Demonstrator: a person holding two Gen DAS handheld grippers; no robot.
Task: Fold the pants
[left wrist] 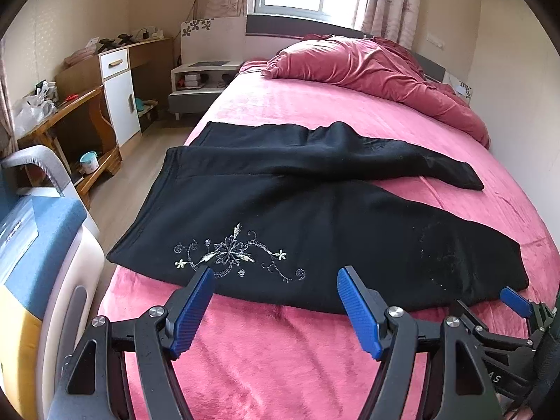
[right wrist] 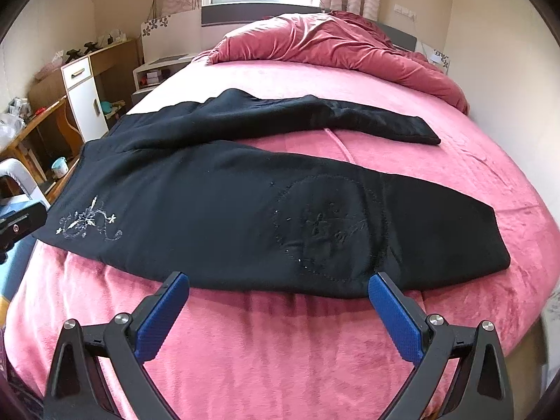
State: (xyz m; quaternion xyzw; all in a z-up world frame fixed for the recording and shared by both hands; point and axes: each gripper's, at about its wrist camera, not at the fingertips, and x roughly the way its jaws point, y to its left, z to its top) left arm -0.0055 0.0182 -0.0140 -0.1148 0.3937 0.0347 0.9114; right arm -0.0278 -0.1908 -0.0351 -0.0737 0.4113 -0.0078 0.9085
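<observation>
**Both grippers poised over the near edge of the pants**

The black pants [left wrist: 280,210] lie spread across the pink bed [left wrist: 280,367], waistband toward the left edge, legs running right. The near leg lies flat and wide; the far leg [right wrist: 350,119] angles away from it, leaving a wedge of sheet between them. That split suggests the first fold, one leg over the other, is not yet done.

The left gripper [left wrist: 274,278] hangs just above the near hem by the embroidery [left wrist: 231,255], jaws spread, nothing between them. The right gripper [right wrist: 278,285] sits further along the same edge, below the stitched circle [right wrist: 329,231], jaws also spread wide and empty. Spaced this way, they could lift the edge evenly.

A crumpled quilt [left wrist: 367,66] stays well clear at the headboard.
</observation>
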